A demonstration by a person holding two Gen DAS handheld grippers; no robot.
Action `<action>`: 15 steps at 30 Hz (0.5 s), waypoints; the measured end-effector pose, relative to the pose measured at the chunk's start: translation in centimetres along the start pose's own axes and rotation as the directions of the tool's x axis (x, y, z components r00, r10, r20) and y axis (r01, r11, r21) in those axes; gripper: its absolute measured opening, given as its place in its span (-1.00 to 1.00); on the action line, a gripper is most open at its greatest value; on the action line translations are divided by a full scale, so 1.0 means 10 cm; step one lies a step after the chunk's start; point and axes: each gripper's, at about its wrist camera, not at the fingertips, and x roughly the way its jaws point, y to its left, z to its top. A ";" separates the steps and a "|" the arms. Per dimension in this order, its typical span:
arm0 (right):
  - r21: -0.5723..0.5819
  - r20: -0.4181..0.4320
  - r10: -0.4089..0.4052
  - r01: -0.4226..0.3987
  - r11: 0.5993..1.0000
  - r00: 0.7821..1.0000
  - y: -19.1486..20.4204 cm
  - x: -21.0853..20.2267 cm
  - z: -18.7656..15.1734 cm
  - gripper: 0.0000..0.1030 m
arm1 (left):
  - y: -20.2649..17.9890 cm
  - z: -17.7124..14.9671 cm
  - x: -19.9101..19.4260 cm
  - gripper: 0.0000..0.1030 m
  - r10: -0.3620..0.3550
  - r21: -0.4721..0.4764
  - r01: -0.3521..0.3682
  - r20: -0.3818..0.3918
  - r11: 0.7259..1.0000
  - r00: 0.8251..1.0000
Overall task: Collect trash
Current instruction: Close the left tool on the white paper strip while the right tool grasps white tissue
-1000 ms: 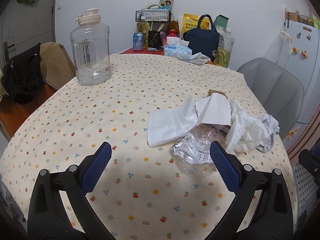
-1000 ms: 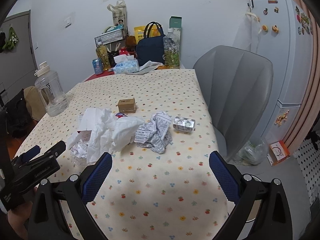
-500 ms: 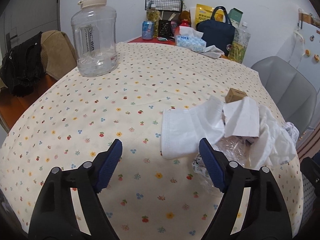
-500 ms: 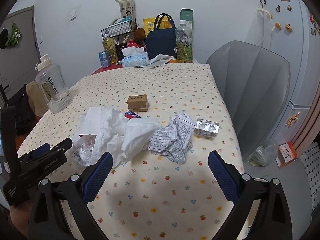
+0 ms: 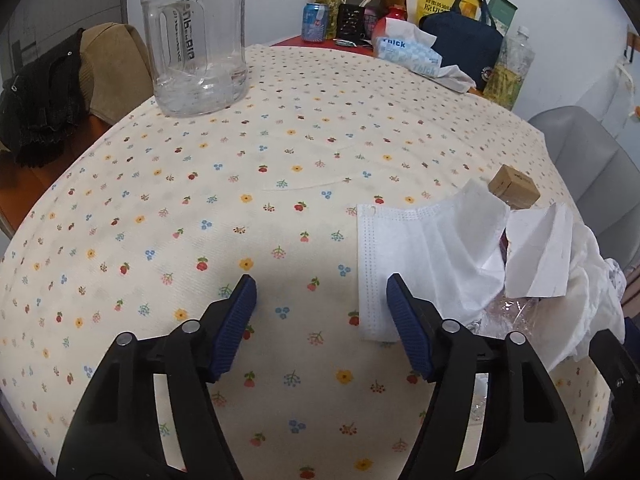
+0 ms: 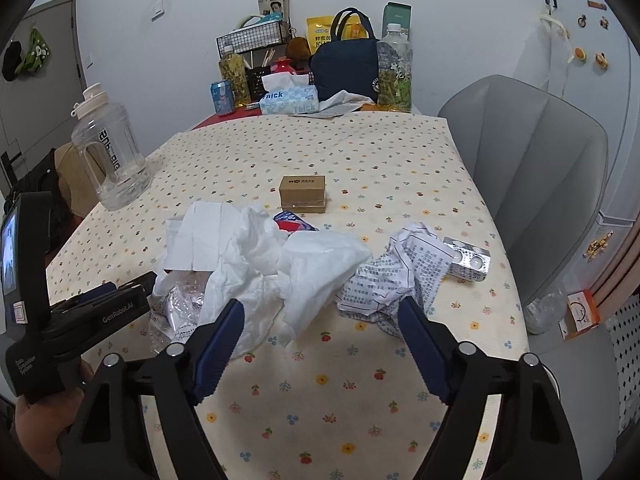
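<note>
Left wrist view: the left gripper (image 5: pixel 320 296) is hanging with jaws apart, narrower than a second ago, over bare flowered table (image 5: pixel 200 208); open cloth is stretching from 9 to 12 o'clock. A white face mask (image 5: pixel 416 256) is lying flat at 1 o'clock, its near edge just beside the right fingertip (image 5: pixel 394 284). Crumpled tissue (image 6: pixel 272 264) and printed paper (image 6: pixel 400 276) are lying ahead of the right gripper (image 6: pixel 320 316), also spread wide. Farther off, a brown box (image 6: pixel 303 193) is sitting at 12, closer than before.
</note>
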 end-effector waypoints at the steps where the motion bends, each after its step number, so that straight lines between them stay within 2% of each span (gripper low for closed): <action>1: 0.003 -0.004 0.000 0.000 1.000 1.000 0.00 0.01 0.00 0.36 | 0.00 0.00 0.00 0.02 0.004 0.000 -0.004 0.001 1.000 1.000; 2: 0.008 -0.009 0.002 -0.002 1.000 1.000 0.00 0.03 0.01 0.25 | 0.01 0.00 -0.01 -0.26 0.008 -0.001 -0.008 0.003 1.000 1.000; 3: 0.011 -0.012 0.004 -0.004 1.000 1.000 0.00 0.03 0.01 0.14 | 0.01 -0.01 -0.01 -0.43 0.009 -0.004 -0.009 0.006 1.000 1.000; 4: 0.012 -0.014 0.006 -0.006 1.000 1.000 0.00 0.04 0.01 0.08 | 0.02 -0.01 -0.01 -0.83 0.001 -0.007 -0.001 0.004 1.000 1.000; 5: 0.012 -0.017 0.007 -0.006 1.000 1.000 0.00 0.04 0.01 -0.05 | 0.03 -0.01 -0.01 -0.96 -0.009 -0.007 0.009 0.001 1.000 1.000; 8: 0.010 -0.035 0.018 -0.017 1.000 0.999 0.00 0.06 -0.01 -0.43 | 0.04 -0.02 -0.10 -0.98 -0.022 -0.008 0.022 0.038 1.000 0.999; 12: 0.013 -0.037 0.031 -0.031 0.999 0.999 -0.01 0.04 -0.02 -0.70 | 0.09 -0.04 -0.24 -0.98 -0.016 -0.017 0.017 0.081 1.000 0.997; 15: 0.014 -0.023 0.042 -0.041 0.999 0.999 -0.01 -0.02 -0.01 -0.82 | 0.15 -0.03 -0.35 -0.98 -0.020 -0.031 0.023 0.109 0.999 0.994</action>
